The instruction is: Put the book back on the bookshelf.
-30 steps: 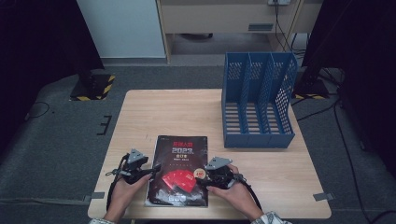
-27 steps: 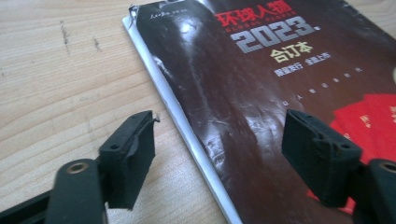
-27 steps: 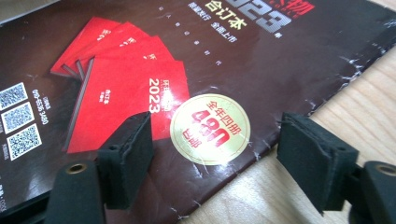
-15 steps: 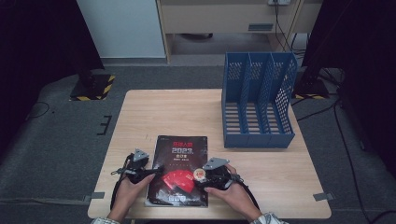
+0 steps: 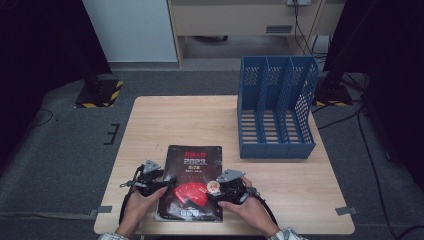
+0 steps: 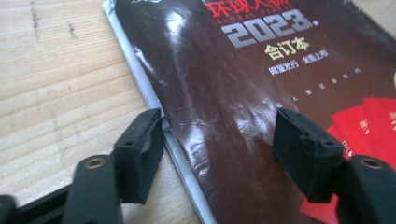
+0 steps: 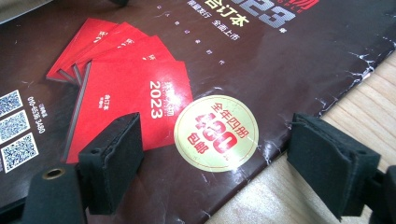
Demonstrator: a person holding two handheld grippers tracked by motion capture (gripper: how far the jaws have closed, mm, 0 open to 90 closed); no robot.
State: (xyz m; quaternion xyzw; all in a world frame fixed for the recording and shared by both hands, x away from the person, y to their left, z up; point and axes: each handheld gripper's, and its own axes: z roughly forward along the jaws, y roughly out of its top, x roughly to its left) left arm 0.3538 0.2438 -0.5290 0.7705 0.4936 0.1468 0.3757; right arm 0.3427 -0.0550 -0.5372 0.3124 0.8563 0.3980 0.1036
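Overhead plus 2 close views; shared magazine (image 5: 190,182)

**Free room and obstacles on the counter**

Bare counter (image 5: 190,120) is seen across the far half, open for passage from the left edge up to the blue file rack (image 5: 276,115). The rack stands upright at the far right, its three slots open at the top and front, its walls blocking any sideways pass. The near middle is taken up by the magazine (image 5: 192,170), lying flat. A bare strip is left right of the magazine, in front of the rack. A narrower strip is left along its left edge.
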